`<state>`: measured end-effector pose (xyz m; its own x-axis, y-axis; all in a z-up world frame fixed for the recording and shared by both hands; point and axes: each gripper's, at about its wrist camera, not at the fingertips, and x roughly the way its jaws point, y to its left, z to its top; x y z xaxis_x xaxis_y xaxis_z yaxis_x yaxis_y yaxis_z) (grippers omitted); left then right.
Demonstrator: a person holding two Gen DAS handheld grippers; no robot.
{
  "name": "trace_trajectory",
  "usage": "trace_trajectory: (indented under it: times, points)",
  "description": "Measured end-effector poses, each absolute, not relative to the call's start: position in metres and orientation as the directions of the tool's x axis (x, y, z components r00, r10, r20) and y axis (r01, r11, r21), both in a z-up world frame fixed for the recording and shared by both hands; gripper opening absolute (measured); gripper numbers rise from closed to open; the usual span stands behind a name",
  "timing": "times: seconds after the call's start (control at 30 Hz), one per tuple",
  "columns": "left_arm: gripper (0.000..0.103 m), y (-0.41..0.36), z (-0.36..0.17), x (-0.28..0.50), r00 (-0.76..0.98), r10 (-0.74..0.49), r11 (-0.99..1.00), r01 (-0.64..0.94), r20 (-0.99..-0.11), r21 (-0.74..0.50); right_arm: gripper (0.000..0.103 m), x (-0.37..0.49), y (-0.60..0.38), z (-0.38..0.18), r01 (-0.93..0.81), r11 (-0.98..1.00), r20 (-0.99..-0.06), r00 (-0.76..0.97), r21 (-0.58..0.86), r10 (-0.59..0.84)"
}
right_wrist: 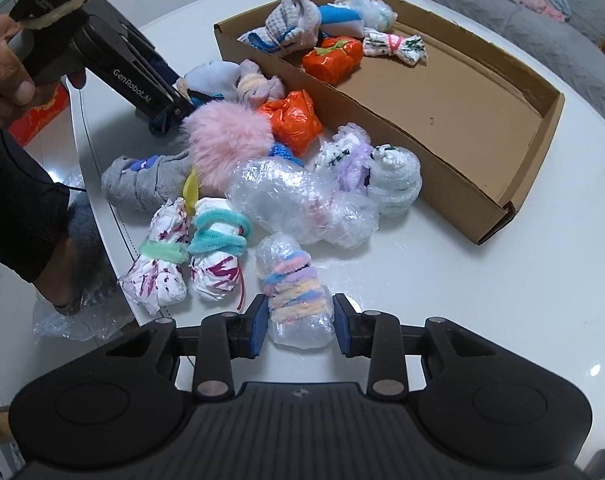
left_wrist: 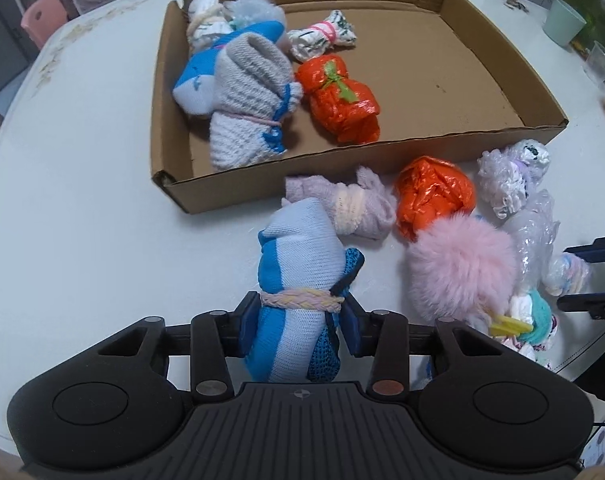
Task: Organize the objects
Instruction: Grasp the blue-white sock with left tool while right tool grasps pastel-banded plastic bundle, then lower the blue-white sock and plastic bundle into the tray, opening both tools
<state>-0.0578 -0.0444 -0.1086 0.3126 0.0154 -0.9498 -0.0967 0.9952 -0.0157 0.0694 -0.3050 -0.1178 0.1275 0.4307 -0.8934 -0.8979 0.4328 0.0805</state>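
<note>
- The shallow brown cardboard box (left_wrist: 502,92) fills the upper half of the left wrist view. It already holds several tied bundles at its left end, among them a grey-and-blue knitted sock roll (left_wrist: 242,100), an orange plastic-wrapped bundle with a green tie (left_wrist: 338,100) and a small white patterned roll with a pink band (left_wrist: 326,36). The box's right half is bare.
- Judged from this, the sorting is under halfway: roughly ten bundles lie on the white table (left_wrist: 82,220).
- The left gripper (left_wrist: 300,324) is closed on a blue-and-white sock roll bound with a braided pastel band (left_wrist: 298,264), low centre of the frame, just in front of the box's near wall.
- The right gripper (right_wrist: 300,326) has its jaws set narrowly around a clear-plastic-wrapped bundle ringed with pastel bands (right_wrist: 296,300). Its pads seem to be touching the wrap, though a firm grip cannot be confirmed.
- Only the right wrist view shows two white purple-splashed rolls with teal ties (right_wrist: 190,256), a grey cloth roll (right_wrist: 142,184) and the person's hand (right_wrist: 6,60) at upper left.
- Both views show the pink fluffy pom-pom (right_wrist: 226,144) and an orange plastic bundle outside the box (left_wrist: 434,196).
</note>
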Motion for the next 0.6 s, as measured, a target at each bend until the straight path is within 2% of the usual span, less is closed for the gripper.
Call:
trace_trajectory:
  times: [0.3,0.6]
  points:
    - [0.047,-0.041,-0.086,-0.055,0.315,0.021,0.994,-0.11,-0.949,-0.014,0.031,0.072,-0.32,-0.097,-0.878,0.468,-0.871,0.15,0.1,0.468]
    - [0.047,-0.041,-0.052,-0.04,0.429,0.026,0.991,-0.129,-0.903,-0.033,0.03,0.093,-0.337,-0.068,-0.815,0.565,-0.805,0.25,0.126,0.539]
